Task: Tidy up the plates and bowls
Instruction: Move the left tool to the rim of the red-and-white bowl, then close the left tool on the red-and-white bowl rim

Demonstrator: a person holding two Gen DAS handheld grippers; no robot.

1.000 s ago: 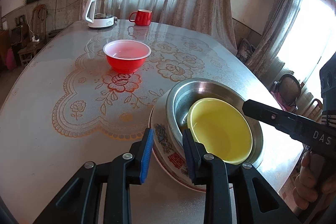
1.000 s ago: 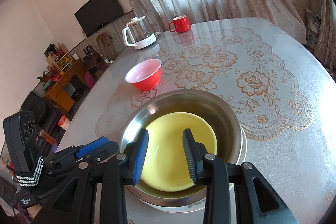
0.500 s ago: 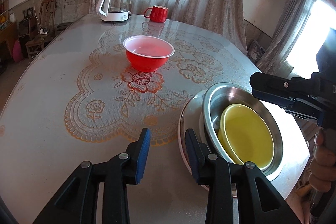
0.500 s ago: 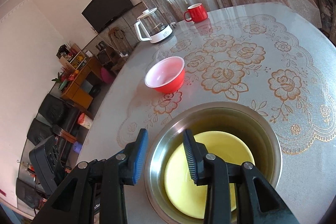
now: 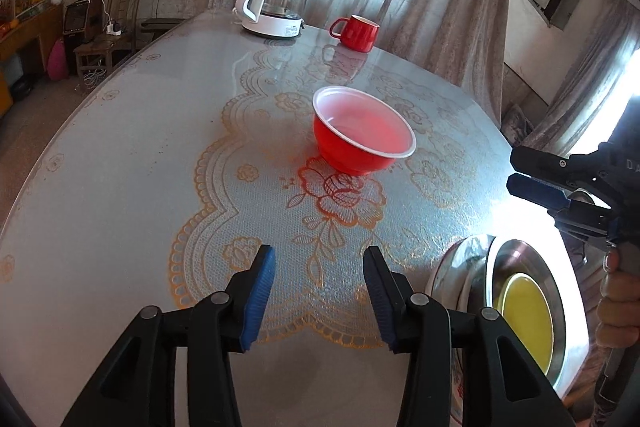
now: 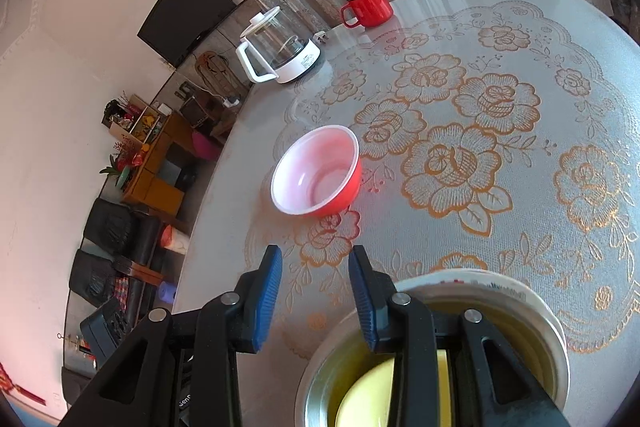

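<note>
A red bowl (image 5: 362, 135) with a white rim stands alone mid-table; it also shows in the right wrist view (image 6: 318, 177). A stack sits at the near table edge: a yellow plate (image 5: 528, 315) inside a steel bowl (image 5: 516, 259) on a patterned white plate (image 5: 444, 267); the right wrist view shows the stack too (image 6: 532, 343). My left gripper (image 5: 320, 297) is open and empty above the tablecloth, short of the red bowl. My right gripper (image 6: 314, 293) is open and empty over the stack's left rim, and appears in the left wrist view (image 5: 556, 195).
A white glass kettle (image 5: 274, 7) and a red mug (image 5: 358, 31) stand at the far side of the table. The glass-topped table (image 5: 120, 187) carries a floral lace cloth. Curtains hang behind; cabinets and chairs stand at the left.
Both grippers have pulled back from the stack and turned left toward the red bowl. The stack has slid to the right edge of the left view. Both stay open.
</note>
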